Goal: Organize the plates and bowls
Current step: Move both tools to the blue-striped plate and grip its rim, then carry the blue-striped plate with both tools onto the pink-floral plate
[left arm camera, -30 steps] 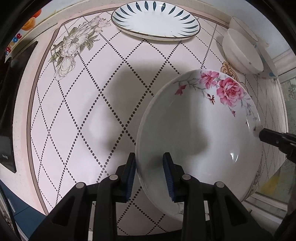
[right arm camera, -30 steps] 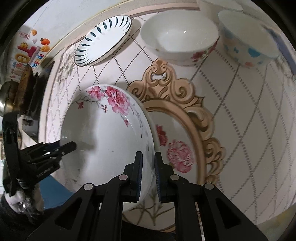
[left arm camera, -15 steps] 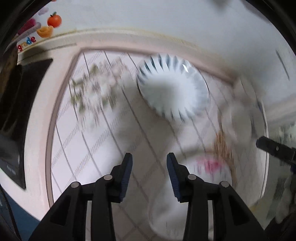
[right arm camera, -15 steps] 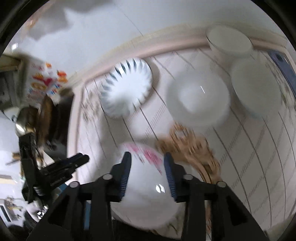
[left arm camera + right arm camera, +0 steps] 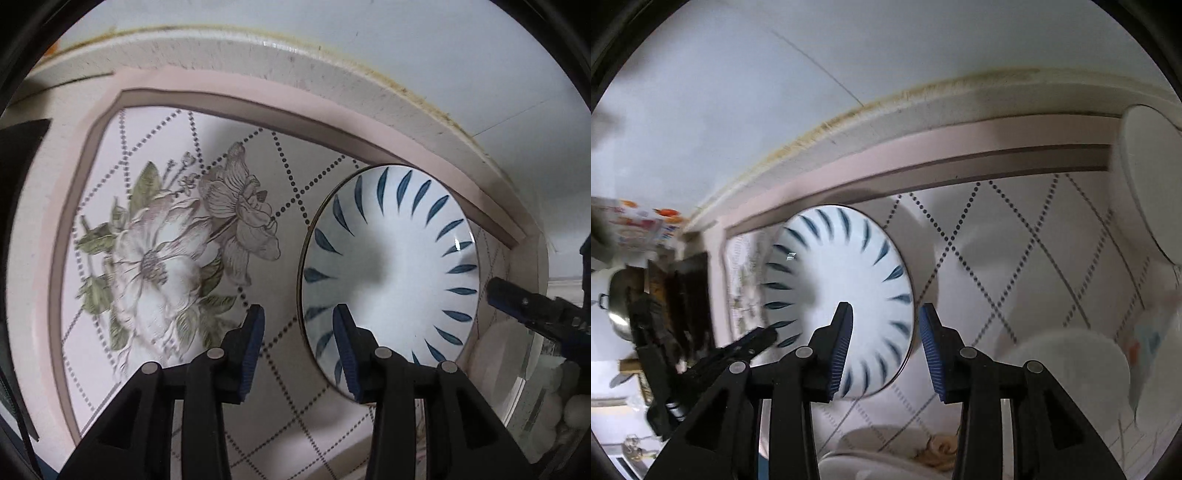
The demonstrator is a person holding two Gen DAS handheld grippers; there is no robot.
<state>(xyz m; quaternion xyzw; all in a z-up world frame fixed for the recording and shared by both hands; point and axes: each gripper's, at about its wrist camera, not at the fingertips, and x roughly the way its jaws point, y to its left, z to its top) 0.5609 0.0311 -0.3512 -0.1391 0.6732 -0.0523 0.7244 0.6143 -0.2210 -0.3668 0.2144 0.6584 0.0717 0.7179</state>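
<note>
While angled steeply down over a kitchen counter, shows the left gripper (image 5: 298, 310) with its blue-padded fingers parted to a moderate gap, jaws having just been opening, pads pressing on nothing. Places the near rim of a round white plate (image 5: 399, 266), ringed with dark blue leaf strokes, in the gap between those fingers as seen from the left wrist camera; cannot tell whether the fingertips sit level with the rim or above it. Finds the plate lying flat on a pale pink counter mat (image 5: 184, 140) printed with dotted diamond lines and a large grey-green flower print (image 5: 159, 258), close to the mat's far border and the wall behind. Reveals only a bare white well inside the plate, crossed by a soft shadow. Shows, from the right wrist camera, the right gripper (image 5: 885, 306) open about as wide, jaws likewise having just been opening, clamping nothing, with the opposite rim of the same plate showing between its fingers. Catches each gripper's tip at the edge of the other's view, on opposite sides of the plate. Includes, blurred at the right, a plain white bowl (image 5: 1067, 354) on the mat, a second white bowl (image 5: 1145, 177) farther back near the border, and a bowl with coloured marks (image 5: 1156, 332) at the frame edge; contents too blurred to tell.
</note>
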